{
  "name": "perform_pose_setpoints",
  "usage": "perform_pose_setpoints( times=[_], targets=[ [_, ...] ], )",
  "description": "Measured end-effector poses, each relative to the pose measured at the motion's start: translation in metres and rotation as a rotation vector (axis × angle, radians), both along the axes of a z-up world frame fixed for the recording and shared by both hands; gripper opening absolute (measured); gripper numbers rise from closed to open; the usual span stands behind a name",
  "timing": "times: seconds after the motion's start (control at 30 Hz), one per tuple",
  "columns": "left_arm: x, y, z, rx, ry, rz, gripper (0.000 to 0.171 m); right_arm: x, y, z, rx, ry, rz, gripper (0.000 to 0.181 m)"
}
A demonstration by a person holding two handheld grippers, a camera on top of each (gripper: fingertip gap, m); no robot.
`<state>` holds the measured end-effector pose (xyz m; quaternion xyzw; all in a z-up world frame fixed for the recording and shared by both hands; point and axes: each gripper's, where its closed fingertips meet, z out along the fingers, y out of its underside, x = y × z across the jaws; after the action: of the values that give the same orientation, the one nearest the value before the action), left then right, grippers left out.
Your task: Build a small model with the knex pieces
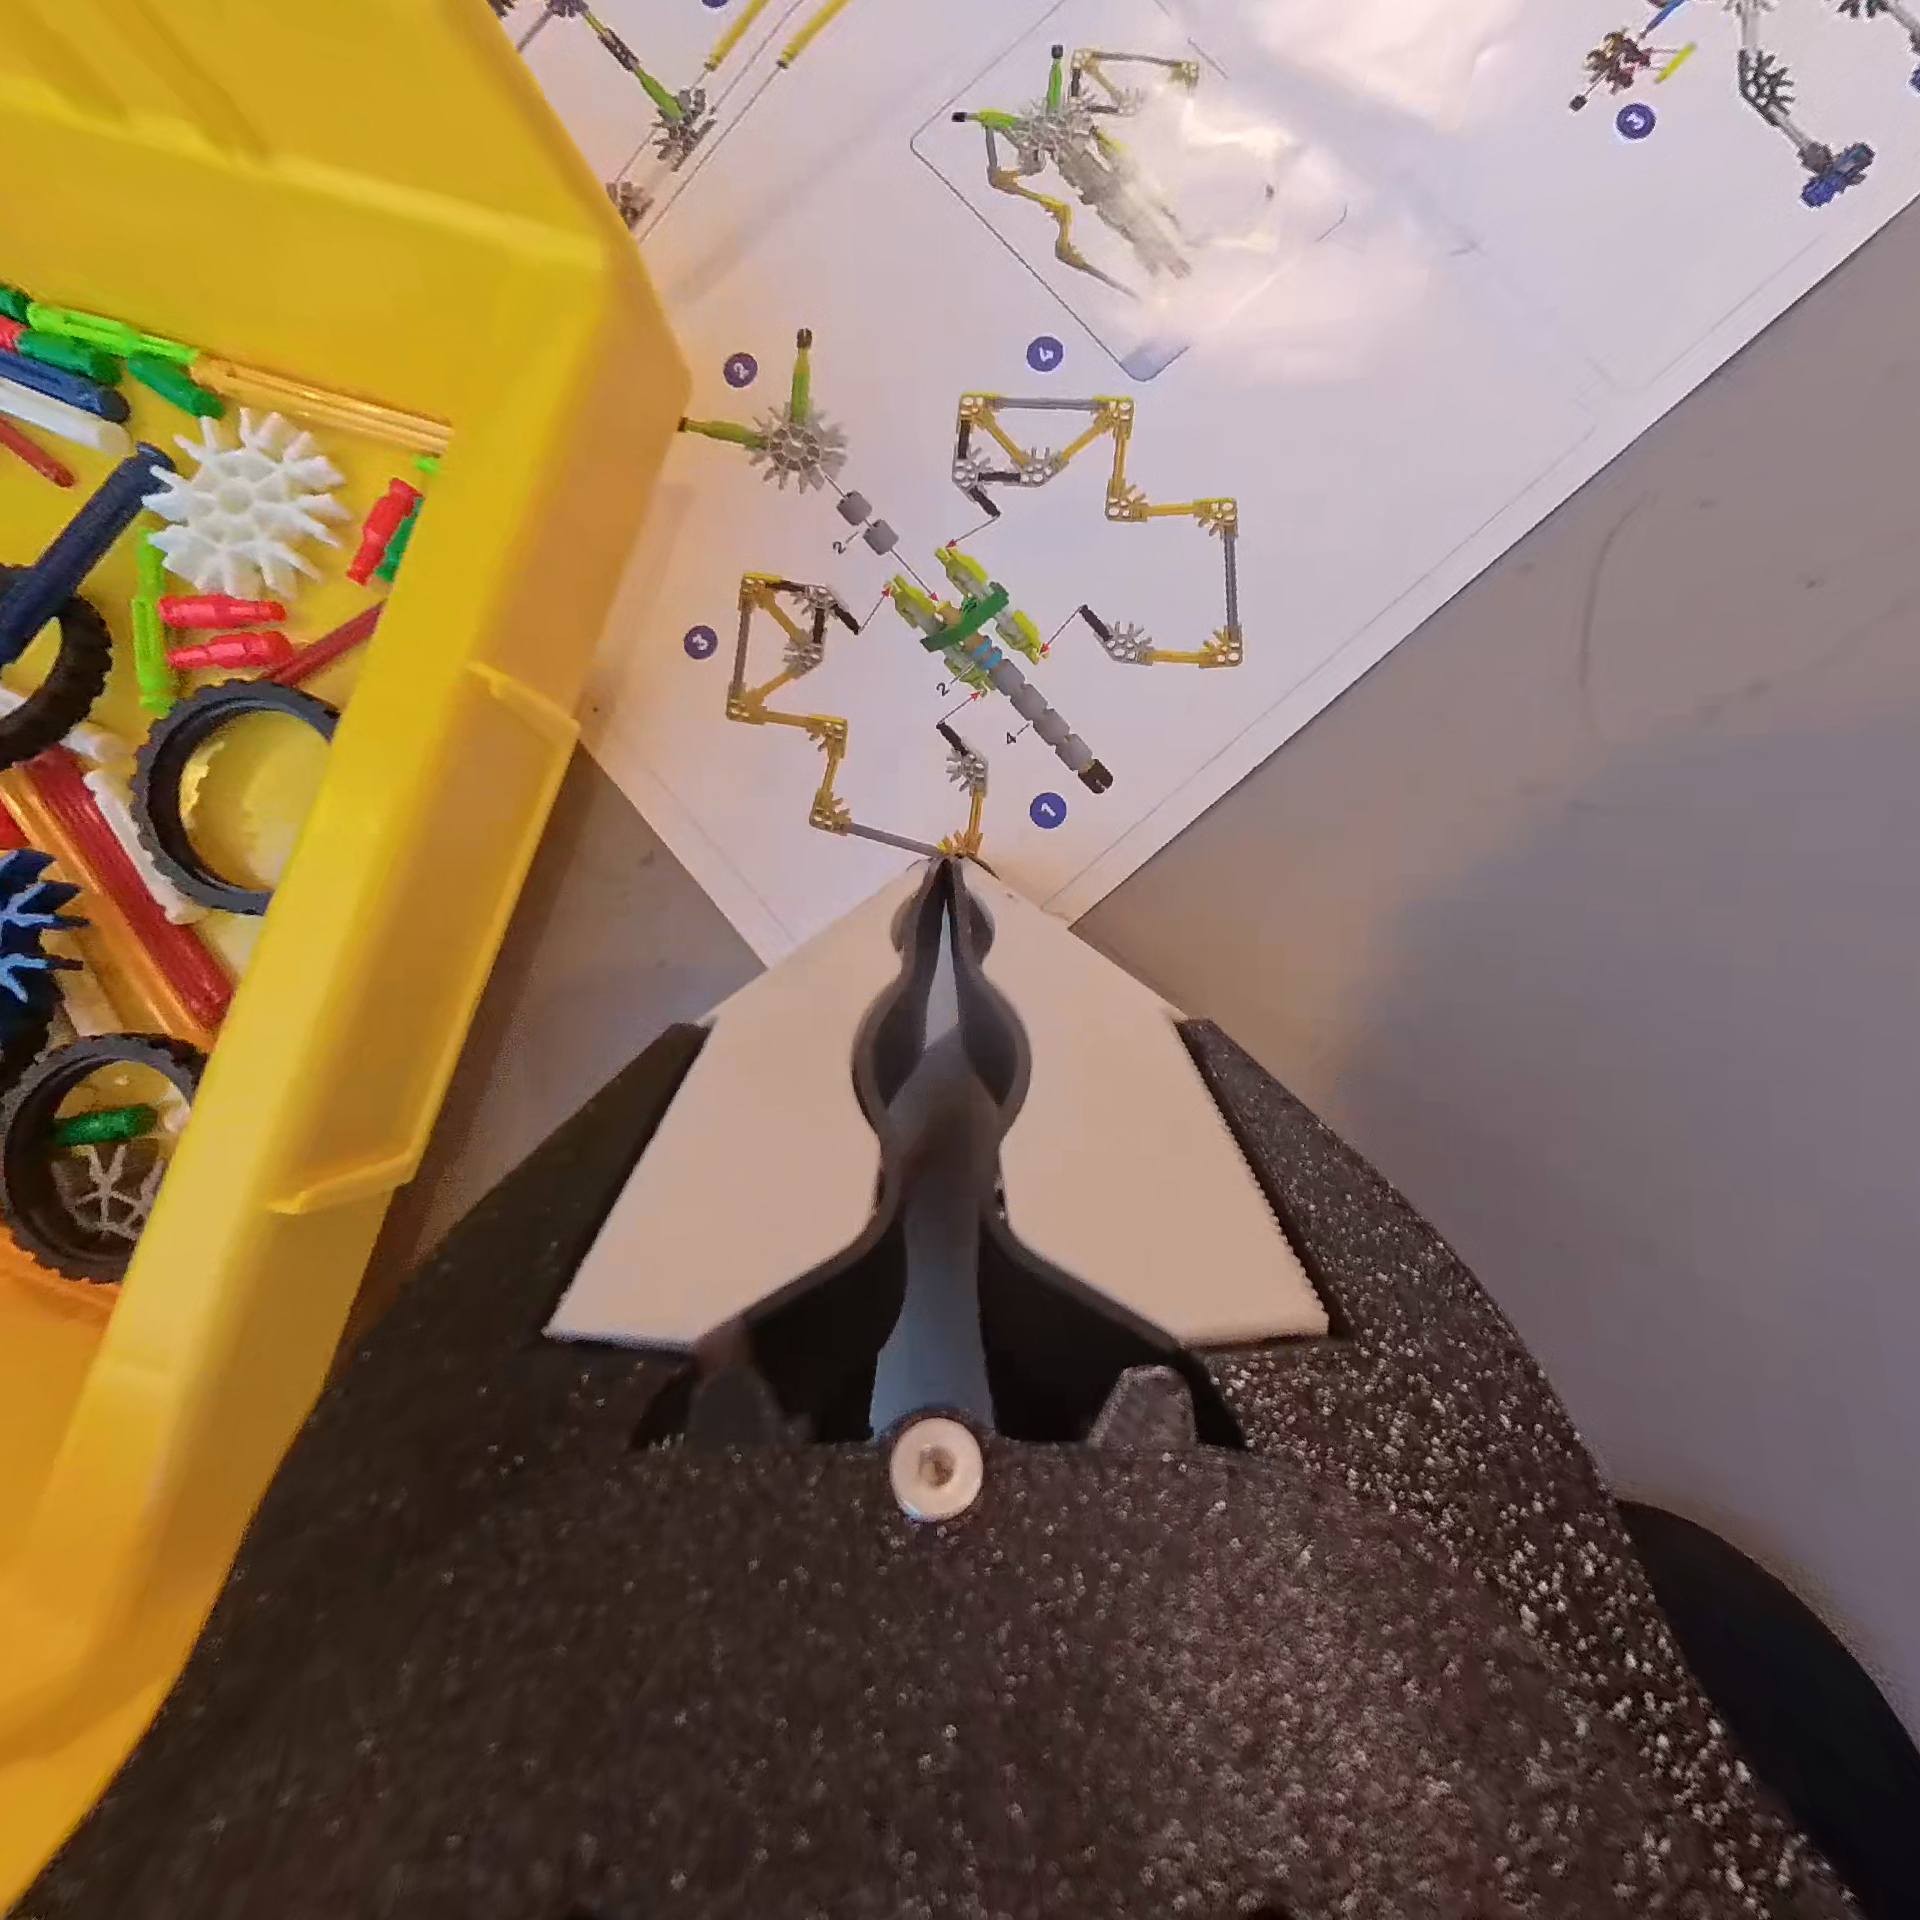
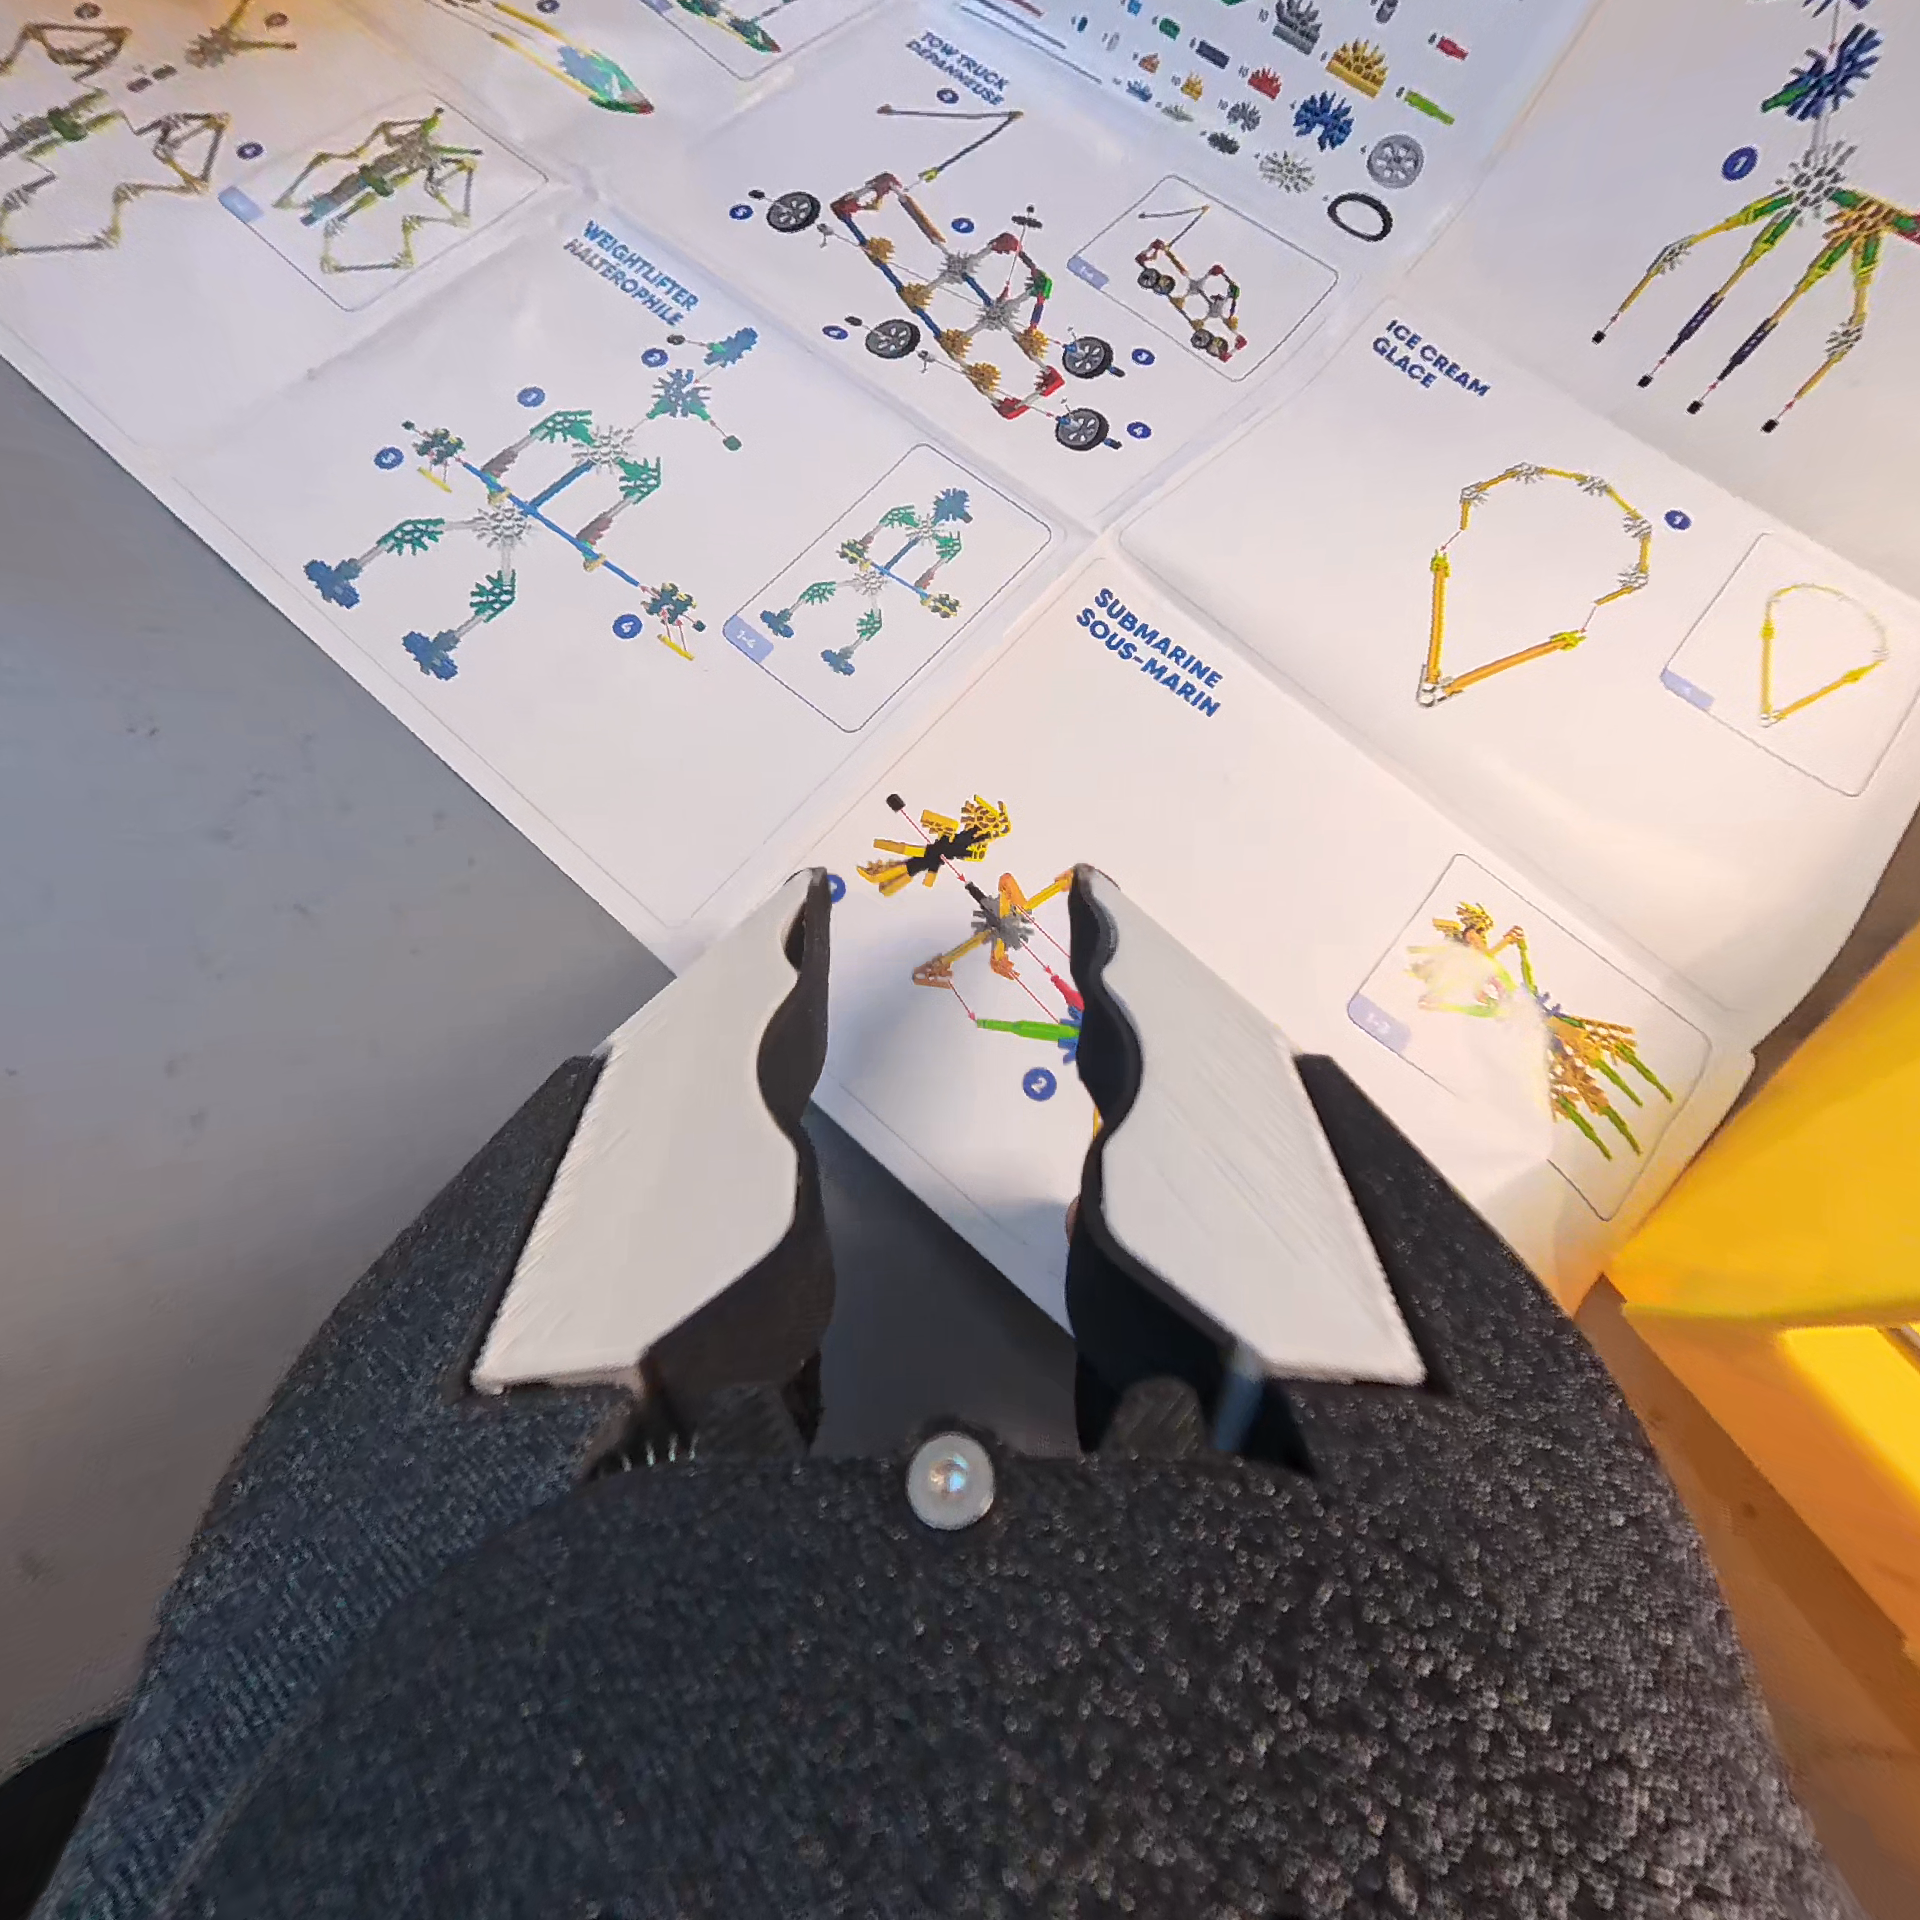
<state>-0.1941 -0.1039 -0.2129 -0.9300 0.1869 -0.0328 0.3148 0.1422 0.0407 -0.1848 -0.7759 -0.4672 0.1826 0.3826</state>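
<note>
My left gripper [image 1: 943, 871] is shut with nothing visible between its fingers. Its tips sit at the near corner of a white instruction sheet [image 1: 1143, 312] printed with coloured building diagrams. A yellow plastic bin [image 1: 436, 727] stands just to its left and holds rods, a white snowflake connector [image 1: 247, 501] and black tyres [image 1: 223, 795]. My right gripper [image 2: 948, 878] is open and empty, low over the same kind of sheet [image 2: 1195, 790] near its lower edge, above a printed yellow model.
The sheet lies on a grey table [image 1: 1558, 831], also seen in the right wrist view [image 2: 208, 883]. A yellow bin corner [image 2: 1787, 1226] stands close to the right of my right gripper. My right fingertips sit around 35 cm from my left ones.
</note>
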Motion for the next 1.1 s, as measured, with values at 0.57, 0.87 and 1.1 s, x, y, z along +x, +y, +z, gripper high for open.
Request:
perform_pose_setpoints(
  times=[0.57, 0.87, 1.1],
  targets=[
    [0.093, 0.092, 0.118, 0.532, -0.293, -0.021, 0.037, -0.130, 0.032, 0.048, 0.094, 0.173, 0.121, 0.040],
    [0.078, 0.145, 0.108, 0.631, -0.341, 0.167, 0.045, -0.159, 0.098, 0.055, 0.170, 0.180, 0.003, 0.041],
    [0.057, 0.138, 0.089, 0.630, -0.370, 0.236, 0.038, -0.118, 0.145, 0.056, 0.272, 0.135, -0.132, 0.048]
  ],
)
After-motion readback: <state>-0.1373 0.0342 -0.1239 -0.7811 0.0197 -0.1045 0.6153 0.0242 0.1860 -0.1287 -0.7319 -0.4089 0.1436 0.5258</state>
